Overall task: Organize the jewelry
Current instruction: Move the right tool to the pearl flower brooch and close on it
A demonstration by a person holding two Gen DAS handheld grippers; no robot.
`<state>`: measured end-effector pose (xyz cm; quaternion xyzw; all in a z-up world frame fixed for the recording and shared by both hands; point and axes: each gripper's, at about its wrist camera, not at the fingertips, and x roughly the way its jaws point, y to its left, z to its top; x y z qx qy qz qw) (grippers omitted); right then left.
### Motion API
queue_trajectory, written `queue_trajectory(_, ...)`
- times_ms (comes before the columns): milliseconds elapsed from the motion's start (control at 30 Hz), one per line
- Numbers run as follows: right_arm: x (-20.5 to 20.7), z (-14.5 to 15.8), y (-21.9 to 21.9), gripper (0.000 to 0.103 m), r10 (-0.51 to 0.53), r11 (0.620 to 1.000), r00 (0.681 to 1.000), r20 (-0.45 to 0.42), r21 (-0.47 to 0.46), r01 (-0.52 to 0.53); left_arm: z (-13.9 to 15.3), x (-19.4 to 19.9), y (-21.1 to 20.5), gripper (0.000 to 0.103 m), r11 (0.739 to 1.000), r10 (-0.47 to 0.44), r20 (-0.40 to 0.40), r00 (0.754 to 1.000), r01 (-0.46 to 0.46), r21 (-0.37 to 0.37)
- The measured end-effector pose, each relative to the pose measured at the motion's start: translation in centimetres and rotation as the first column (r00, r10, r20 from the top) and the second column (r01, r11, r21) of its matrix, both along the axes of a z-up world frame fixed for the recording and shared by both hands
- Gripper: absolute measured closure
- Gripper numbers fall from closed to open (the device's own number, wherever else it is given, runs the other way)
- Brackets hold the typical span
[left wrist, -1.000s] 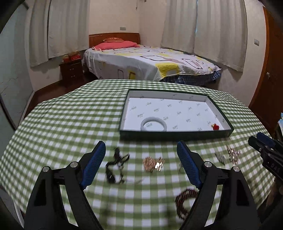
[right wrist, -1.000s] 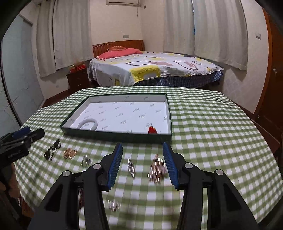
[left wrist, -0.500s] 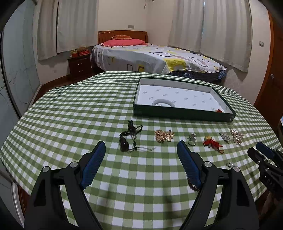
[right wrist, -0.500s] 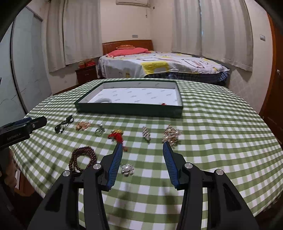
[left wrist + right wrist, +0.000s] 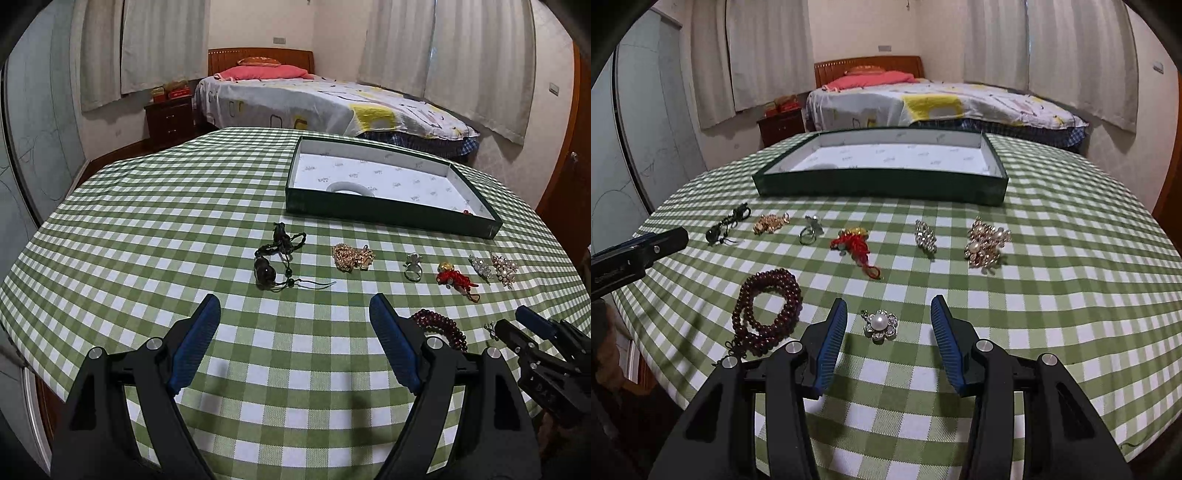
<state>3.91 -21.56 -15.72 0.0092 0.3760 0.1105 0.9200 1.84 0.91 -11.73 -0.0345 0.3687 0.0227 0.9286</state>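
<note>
The pearl brooch [image 5: 880, 324] lies on the tablecloth [image 5: 1071, 295], between the spread, empty fingers of the right gripper [image 5: 888, 334]. It is probably light, rigid and slippery: grip across its metal rim. The left gripper [image 5: 294, 341] is open too, empty. The tray [image 5: 879, 184] lies far.

Left gripper [image 5: 295, 314]: jaws spread wide, nothing between the blue pads [image 5: 194, 347], held low over the near edge of the table, pointing toward its far edge.
Right gripper [image 5: 888, 317]: jaws parted, narrower than the left's, nothing gripped, low over the near edge, aimed the same way.
Relative pose: side by side, apart; each one's tips show at the other view's edge.
</note>
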Motion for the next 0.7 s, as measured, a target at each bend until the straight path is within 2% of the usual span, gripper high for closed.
queue_trajectory(133,0.4,-0.4,0.2,0.058,0.005,1.0,1.0,-0.028,-0.008,-0.005,-0.2,0.1,-0.3,0.022,1.0,-0.009,-0.009,1.0,0.009,0.0)
queue_trajectory(233,0.6,-0.8,0.5,0.066,0.021,1.0,0.999,-0.046,-0.018,-0.022,-0.3,0.1,-0.7,0.022,1.0,-0.02,-0.013,1.0,0.02,0.003)
queue_trajectory(400,0.6,-0.8,0.8,0.072,0.029,0.999,0.999,-0.044,-0.038,-0.031,-0.5,0.3,-1.1,0.022,1.0,-0.028,-0.016,0.999,0.028,0.002)
queue_trajectory(500,0.6,-0.8,0.8,0.081,0.034,0.999,0.998,-0.047,-0.035,-0.035,-0.6,0.4,-1.2,0.022,0.999,-0.033,-0.019,0.999,0.033,-0.003)
queue_trajectory(700,0.6,-0.7,0.7,0.082,0.033,0.999,0.998,-0.048,-0.042,-0.035,-0.8,0.6,-1.6,0.022,0.999,-0.049,-0.027,0.998,0.048,-0.014)
